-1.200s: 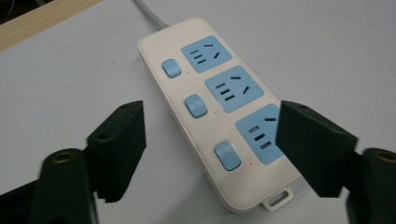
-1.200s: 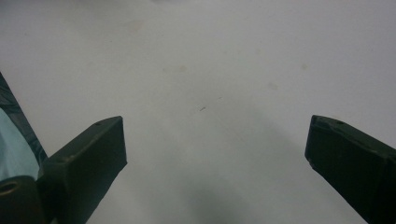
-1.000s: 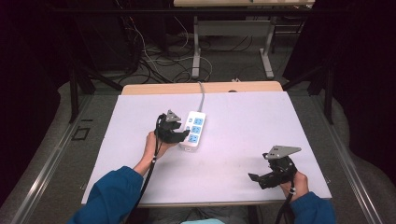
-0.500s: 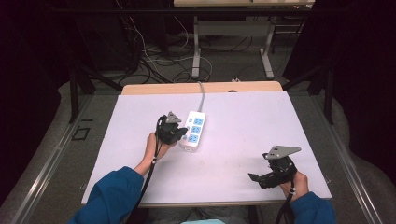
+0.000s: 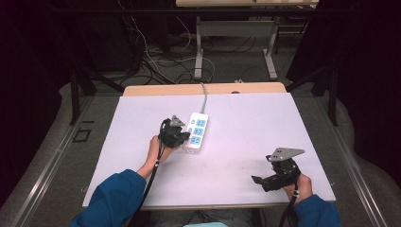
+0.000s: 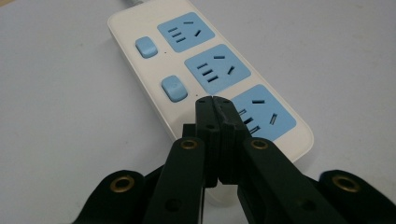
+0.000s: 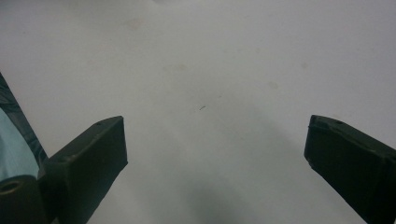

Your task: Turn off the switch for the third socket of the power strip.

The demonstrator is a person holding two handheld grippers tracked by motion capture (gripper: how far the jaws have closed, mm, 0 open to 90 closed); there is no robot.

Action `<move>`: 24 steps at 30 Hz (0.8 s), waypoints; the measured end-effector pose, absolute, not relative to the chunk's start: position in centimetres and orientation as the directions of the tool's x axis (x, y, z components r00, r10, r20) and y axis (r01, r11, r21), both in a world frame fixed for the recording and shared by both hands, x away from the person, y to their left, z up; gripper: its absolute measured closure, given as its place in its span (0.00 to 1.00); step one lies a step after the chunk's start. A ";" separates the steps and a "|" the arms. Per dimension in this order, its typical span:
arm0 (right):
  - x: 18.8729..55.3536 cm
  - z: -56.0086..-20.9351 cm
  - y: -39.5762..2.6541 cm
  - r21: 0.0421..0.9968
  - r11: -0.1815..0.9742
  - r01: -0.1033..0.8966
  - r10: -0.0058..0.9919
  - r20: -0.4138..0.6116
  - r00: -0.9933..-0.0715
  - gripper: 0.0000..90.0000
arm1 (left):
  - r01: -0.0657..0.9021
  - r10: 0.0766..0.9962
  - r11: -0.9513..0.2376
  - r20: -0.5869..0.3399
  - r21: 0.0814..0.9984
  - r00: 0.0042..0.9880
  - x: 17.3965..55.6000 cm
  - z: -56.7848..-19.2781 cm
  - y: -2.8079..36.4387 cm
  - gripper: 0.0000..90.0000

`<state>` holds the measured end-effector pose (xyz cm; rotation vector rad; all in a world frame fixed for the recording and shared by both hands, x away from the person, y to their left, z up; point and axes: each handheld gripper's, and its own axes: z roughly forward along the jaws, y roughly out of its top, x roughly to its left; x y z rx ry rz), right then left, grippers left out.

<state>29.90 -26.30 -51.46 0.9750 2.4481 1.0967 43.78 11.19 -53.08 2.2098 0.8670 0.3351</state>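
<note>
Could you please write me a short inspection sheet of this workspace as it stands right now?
Surface: white table, faint smudges, otherwise bare.
Job's things: white power strip with three blue sockets and two blue buttons in sight, lying flat.
Clutter: nothing seen.
Grippers: left gripper jaws closed together, tips over the strip's near end; right gripper jaws wide apart over bare table.
Cables: strip's cord runs off the far edge.
Surroundings: tangled floor cables, desk legs behind.
</note>
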 end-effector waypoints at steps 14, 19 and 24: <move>29.9 -51.5 -26.3 0.742 0.485 0.463 0.679 0.015 -0.734 0.06 | 0.482 0.681 -0.502 -0.014 0.718 0.732 43.8 -53.4 11.1 1.00; 29.9 -51.5 -26.3 0.742 0.484 0.463 0.681 0.013 -0.732 0.06 | 0.483 0.679 -0.505 -0.015 0.716 0.734 43.8 -53.4 11.1 1.00; 29.9 -51.5 -26.3 0.741 0.486 0.464 0.680 0.013 -0.733 0.06 | 0.481 0.673 -0.514 -0.015 0.710 0.740 43.8 -53.3 11.2 1.00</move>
